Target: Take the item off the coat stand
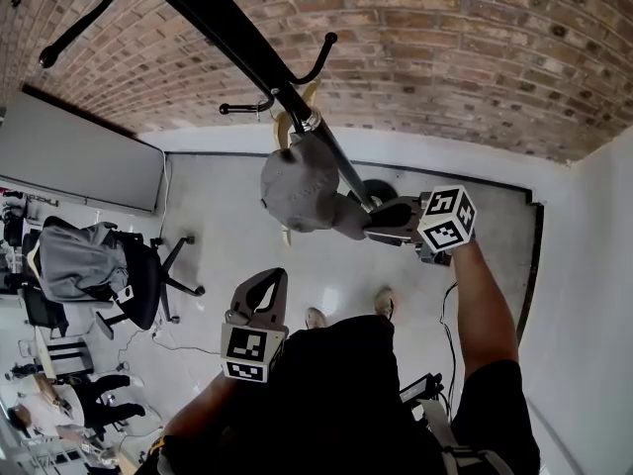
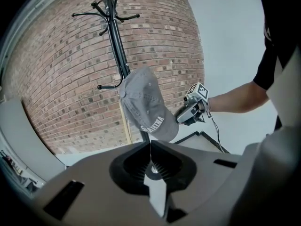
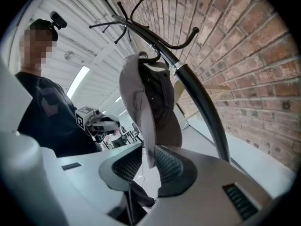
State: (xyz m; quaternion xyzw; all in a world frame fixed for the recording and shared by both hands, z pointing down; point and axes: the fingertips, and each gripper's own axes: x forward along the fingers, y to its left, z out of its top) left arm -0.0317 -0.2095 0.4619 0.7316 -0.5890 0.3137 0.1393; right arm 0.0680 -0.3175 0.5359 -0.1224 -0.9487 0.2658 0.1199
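Left gripper sits closest to us, low by the body. Its fingers are closed together on nothing, well apart from the stand. Right gripper next, reaching out nearly level. Its fingers have the brim of the grey cap between them and look pinched onto it, though the wide-angle view doesn't let us say how firmly both pads bear. Cap not off yet: it hangs from a hook on the black coat stand, crown just beside the pole, brim pointing down toward the right gripper. Behind it all, brick wall.

Risks as we judge them:
- **Slip:** the hold is only on the brim's edge, so a quick tug could slide the cloth out. That would leave the cap swinging or drop it to the floor.
- **Snag:** pulling straight back instead of lifting over the hook's upturned tip could catch the rear band.
- **Tipping:** the drag from a snag would go into the stand, which could rock or tip, since the left gripper isn't steadying it.

Lift first, then draw away.
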